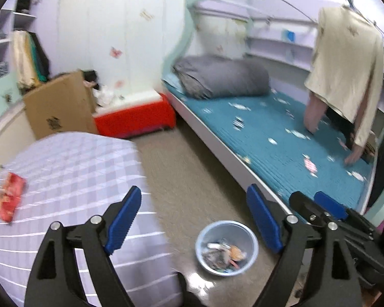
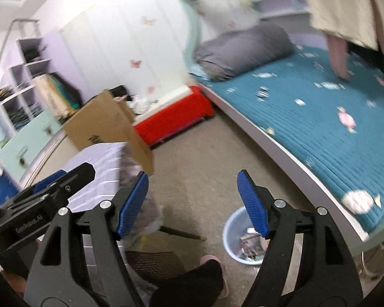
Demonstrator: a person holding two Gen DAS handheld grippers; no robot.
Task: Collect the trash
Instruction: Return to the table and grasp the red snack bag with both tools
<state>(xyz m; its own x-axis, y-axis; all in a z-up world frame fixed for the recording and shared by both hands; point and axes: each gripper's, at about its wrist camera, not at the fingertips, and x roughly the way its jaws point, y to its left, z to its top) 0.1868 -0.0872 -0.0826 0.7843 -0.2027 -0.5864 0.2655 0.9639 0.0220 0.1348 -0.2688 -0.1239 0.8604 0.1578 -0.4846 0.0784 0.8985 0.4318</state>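
Observation:
A light blue bin [image 1: 226,248] stands on the floor, holding several scraps of trash; it also shows in the right wrist view [image 2: 239,238]. A red wrapper [image 1: 9,199] lies at the left on a table with a purple checked cloth [image 1: 71,179]. My left gripper [image 1: 194,225] is open and empty, held above the floor between the table and the bin. My right gripper [image 2: 192,204] is open and empty, above the floor left of the bin. It also shows at the right edge of the left wrist view [image 1: 327,207].
A bed with a teal mattress [image 1: 294,138] and a grey rolled quilt [image 1: 222,76] runs along the right. A cardboard box [image 1: 61,107] and a red box [image 1: 135,120] stand by the white wardrobe. A beige garment [image 1: 345,71] hangs over the bed. A chair [image 2: 153,258] is below.

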